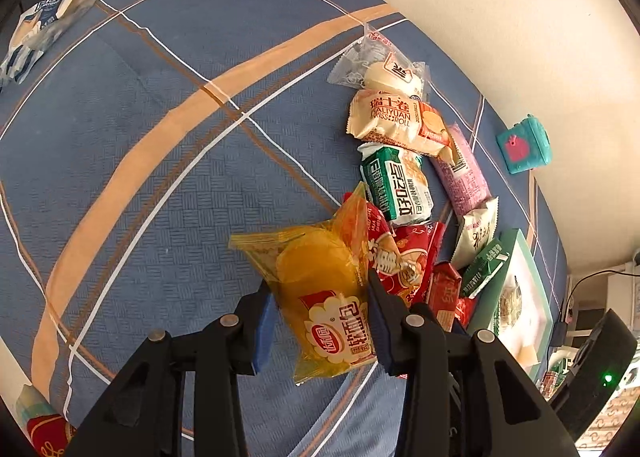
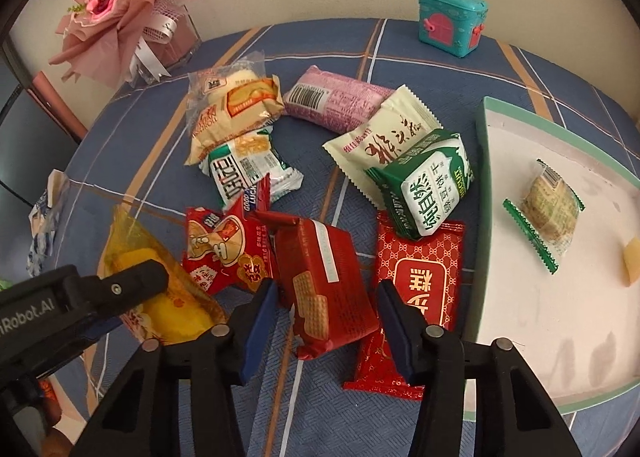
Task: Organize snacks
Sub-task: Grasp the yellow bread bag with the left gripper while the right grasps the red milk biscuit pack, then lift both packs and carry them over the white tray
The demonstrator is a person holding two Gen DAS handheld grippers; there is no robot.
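Right wrist view: right gripper (image 2: 326,321) straddles red biscuit pack (image 2: 326,281), pads not pressing; centre it before clamping. Left gripper (image 1: 320,317) clamps yellow packet (image 1: 320,297).

My left gripper (image 1: 320,321) has a cake packet (image 1: 320,297) between its fingers, up off the tablecloth (image 1: 160,177). Just right of it lies a pile of snack packets (image 1: 404,185), running away from me toward the wall. A little box (image 1: 524,145) stands behind the pile, near the table edge. A tray (image 2: 482,217) sits on the right. One wrapped cake (image 2: 550,213) lies in the tray. My right gripper (image 2: 326,321) is around a cracker packet (image 2: 324,281). A flat packet (image 2: 416,297) lies right of that one, beside the tray. A biscuit packet (image 2: 424,185) leans on the flat packet. A bunch of flowers (image 2: 120,9) stands far back on the left.
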